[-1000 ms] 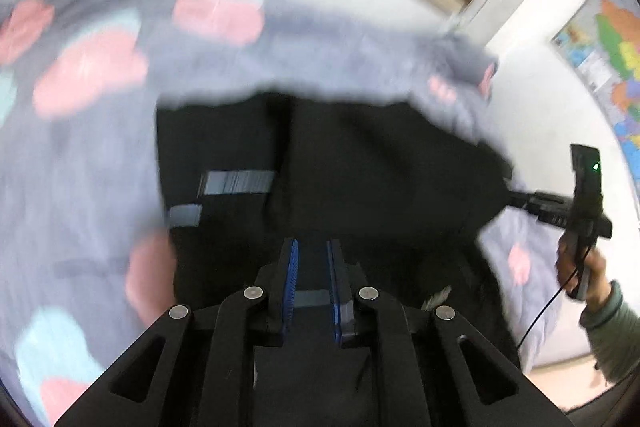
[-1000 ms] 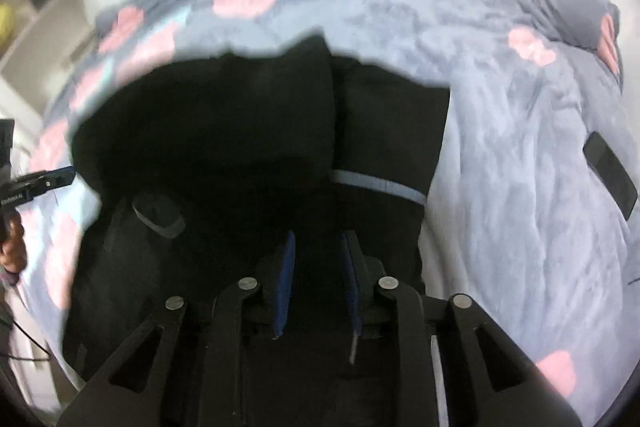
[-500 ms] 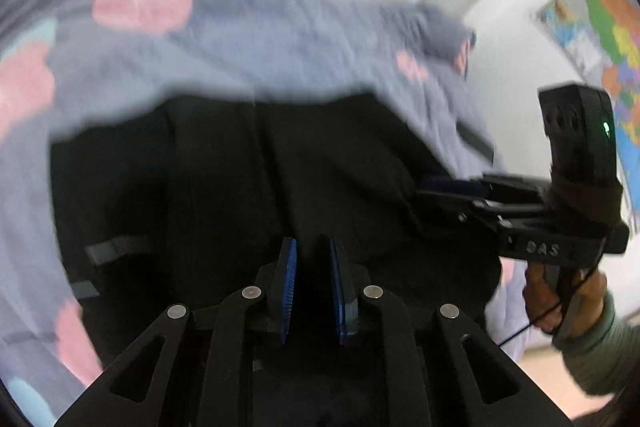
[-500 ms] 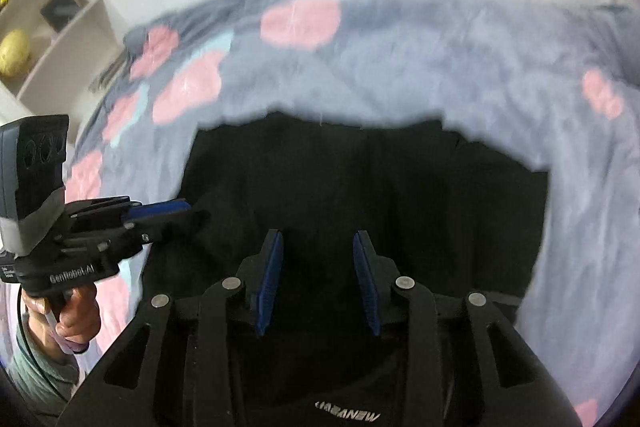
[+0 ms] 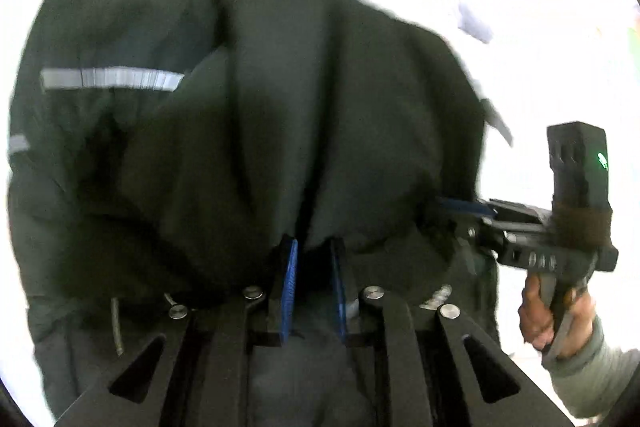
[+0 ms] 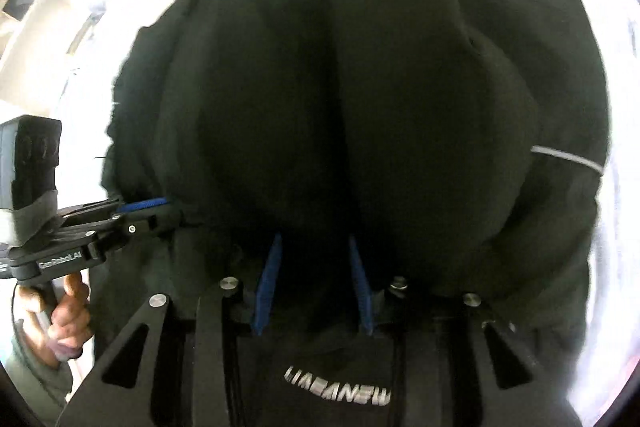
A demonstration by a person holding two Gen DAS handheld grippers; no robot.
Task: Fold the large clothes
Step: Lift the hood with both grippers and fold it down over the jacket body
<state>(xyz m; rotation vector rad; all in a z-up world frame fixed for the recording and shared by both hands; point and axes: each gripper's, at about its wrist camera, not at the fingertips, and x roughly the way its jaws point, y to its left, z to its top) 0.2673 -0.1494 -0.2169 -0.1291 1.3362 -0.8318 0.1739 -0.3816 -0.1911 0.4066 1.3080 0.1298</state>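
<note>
Our left claw [image 5: 314, 283] and right claw [image 6: 314, 283] each pinch the black jacket [image 5: 248, 131], filling mid-frame; we judge folding half done.

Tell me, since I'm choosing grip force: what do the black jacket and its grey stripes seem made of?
The black jacket looks like soft, matte synthetic shell fabric, puffing into rounded folds, possibly padded. The grey stripe looks like shiny reflective tape, brighter than the cloth; blur leaves both uncertain.
</note>
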